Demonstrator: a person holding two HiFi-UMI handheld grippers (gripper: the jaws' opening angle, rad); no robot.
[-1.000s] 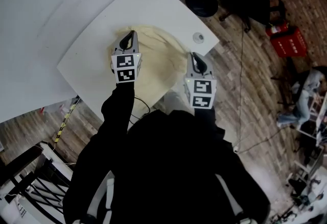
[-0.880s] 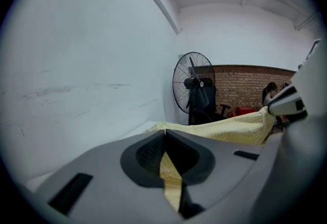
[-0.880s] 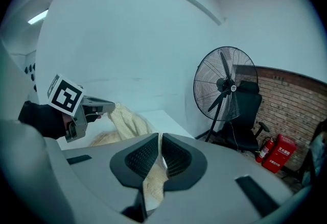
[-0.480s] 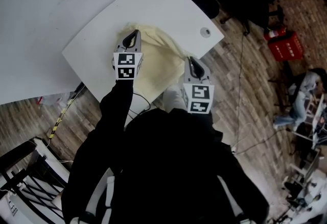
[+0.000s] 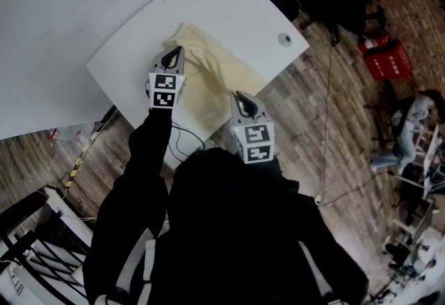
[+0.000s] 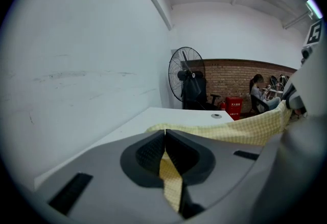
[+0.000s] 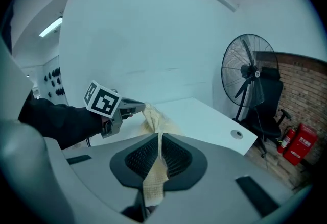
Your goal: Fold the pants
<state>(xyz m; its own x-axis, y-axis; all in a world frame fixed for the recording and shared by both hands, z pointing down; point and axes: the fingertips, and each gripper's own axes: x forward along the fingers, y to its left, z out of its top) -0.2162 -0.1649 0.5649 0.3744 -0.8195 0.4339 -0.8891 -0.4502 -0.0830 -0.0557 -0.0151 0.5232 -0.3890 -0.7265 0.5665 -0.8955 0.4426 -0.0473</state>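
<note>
Head view, left gripper (image 5: pixel 178 53): held over the white surface (image 5: pixel 229 5), jaws at the far corner of the pants.
Head view, right gripper (image 5: pixel 237 96): near the surface's close edge, jaws at the other end of the same cloth.
Head view, pants (image 5: pixel 217 76): pale yellow, lying on the surface as a long strip between the two grippers, near the edge that borders the wooden floor (image 5: pixel 327 130).
Head view, cable port (image 5: pixel 284 38): a round fitting in the surface's corner, apart from the pants.
Left gripper view, jaws: closed on a fold of yellow checked cloth, which hangs down between them.
Left gripper view, pants (image 6: pixel 240 131): a lifted edge runs from the jaws away to the right, above the surface.
Left gripper view, background: a standing fan (image 6: pixel 186 72) before a brick wall (image 6: pixel 240 77).
Right gripper view, jaws: clamped on a narrow bunch of the pants (image 7: pixel 154 179).
Right gripper view, cloth run: it rises from the jaws to the left gripper (image 7: pixel 134 107), which pinches its other end above the surface.
</note>
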